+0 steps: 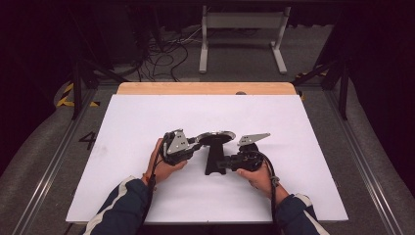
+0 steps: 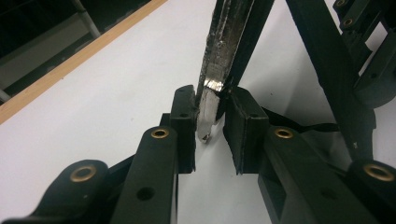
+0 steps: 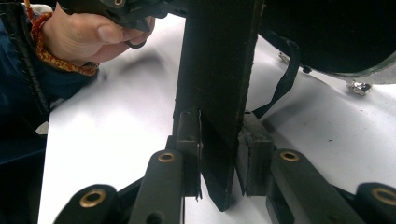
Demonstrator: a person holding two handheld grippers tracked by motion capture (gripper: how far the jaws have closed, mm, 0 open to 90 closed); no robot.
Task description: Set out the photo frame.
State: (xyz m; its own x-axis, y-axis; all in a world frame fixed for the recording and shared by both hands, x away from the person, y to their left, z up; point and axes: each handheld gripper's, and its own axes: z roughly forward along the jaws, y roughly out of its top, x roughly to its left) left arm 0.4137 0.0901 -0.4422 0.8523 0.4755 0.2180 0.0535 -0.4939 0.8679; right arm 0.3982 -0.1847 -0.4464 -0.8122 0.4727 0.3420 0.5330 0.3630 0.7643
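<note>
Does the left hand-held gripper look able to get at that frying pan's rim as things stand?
Yes, it seems so: the left hand-held gripper already has the pan rim between its pads, with nothing in the way. The right hand-held gripper grips the handle, off to the side.

Only one readable mark: a dark digit "4" [image 1: 88,140] painted on the grey floor [image 1: 58,147], just left of the white bench [image 1: 147,112], beside the metal rail. No lettering, label or brand legible anywhere else.
</note>
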